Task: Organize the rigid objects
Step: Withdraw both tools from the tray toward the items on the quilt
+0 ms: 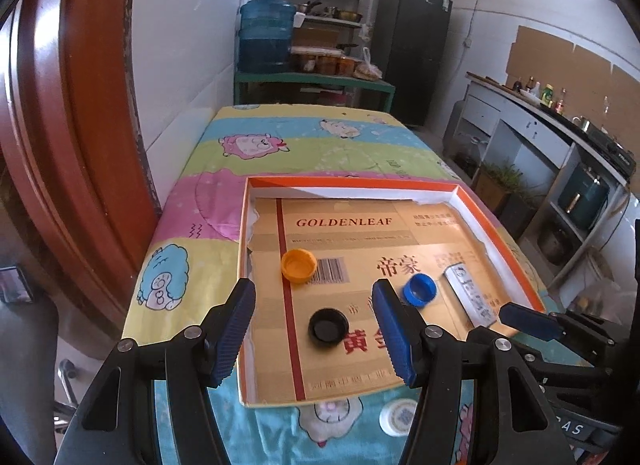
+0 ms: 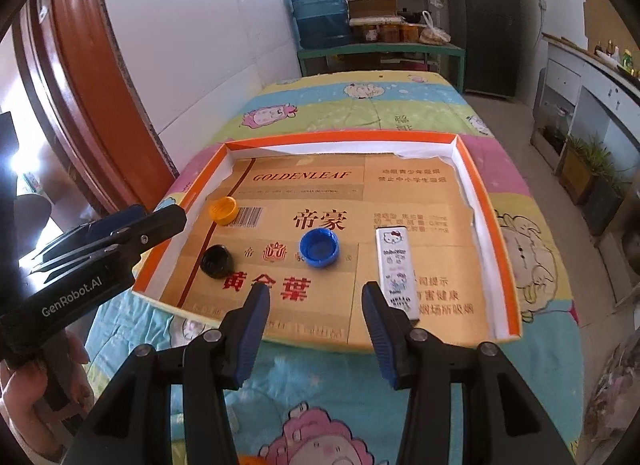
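A shallow orange-rimmed box lined with gold cardboard lies on the table. Inside it sit an orange cap, a black cap, a blue cap and a white cartoon-printed tin. My left gripper hovers open above the box's near left part, with the black cap seen between its fingers but below them. My right gripper is open and empty over the box's near edge. A white round lid lies on the cloth outside the box.
The table wears a colourful cartoon cloth. A red-brown door frame stands close on the left. Beyond the table are a blue water jug, shelves and a dark fridge. A kitchen counter runs along the right.
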`<state>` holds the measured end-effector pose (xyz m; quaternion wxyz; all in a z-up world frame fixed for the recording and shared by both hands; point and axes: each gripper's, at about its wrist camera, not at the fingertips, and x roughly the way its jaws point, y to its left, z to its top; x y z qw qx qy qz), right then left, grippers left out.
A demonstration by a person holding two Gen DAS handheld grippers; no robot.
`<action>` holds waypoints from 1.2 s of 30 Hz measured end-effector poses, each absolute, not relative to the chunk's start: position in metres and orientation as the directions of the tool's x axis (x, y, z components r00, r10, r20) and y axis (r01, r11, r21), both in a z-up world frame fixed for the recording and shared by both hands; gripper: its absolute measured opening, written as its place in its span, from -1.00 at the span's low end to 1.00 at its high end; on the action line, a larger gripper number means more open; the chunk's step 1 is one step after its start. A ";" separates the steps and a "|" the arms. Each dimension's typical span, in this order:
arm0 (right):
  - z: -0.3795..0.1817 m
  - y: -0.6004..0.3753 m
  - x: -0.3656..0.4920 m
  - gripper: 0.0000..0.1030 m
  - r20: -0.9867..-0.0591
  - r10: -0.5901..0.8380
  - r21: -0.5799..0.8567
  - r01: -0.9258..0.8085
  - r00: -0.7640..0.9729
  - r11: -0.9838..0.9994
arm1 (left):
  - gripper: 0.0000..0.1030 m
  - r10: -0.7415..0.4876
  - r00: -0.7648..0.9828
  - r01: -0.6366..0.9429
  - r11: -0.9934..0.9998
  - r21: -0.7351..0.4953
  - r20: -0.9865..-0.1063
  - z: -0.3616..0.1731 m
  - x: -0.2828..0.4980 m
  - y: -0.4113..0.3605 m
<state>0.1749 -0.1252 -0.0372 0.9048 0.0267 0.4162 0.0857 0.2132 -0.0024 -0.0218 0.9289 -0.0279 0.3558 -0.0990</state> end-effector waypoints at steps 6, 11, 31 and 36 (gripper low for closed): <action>-0.032 -0.129 0.160 -0.07 -0.740 0.179 0.136 -0.116 0.649 0.984 | 0.22 -0.222 0.728 0.181 0.975 -0.131 -0.648 -0.016 0.196 -0.003; -0.031 -0.128 0.151 -0.07 -0.737 0.173 0.128 -0.116 0.654 0.985 | 0.22 -0.231 0.731 0.186 0.973 -0.138 -0.642 -0.012 0.183 0.000; -0.031 -0.130 0.118 -0.07 -0.734 0.161 0.133 -0.092 0.659 0.987 | 0.22 -0.245 0.734 0.199 0.969 -0.144 -0.634 -0.007 0.143 0.007; -0.031 -0.131 0.109 -0.07 -0.734 0.157 0.129 -0.091 0.660 0.987 | 0.22 -0.246 0.734 0.192 0.969 -0.154 -0.633 -0.009 0.136 0.012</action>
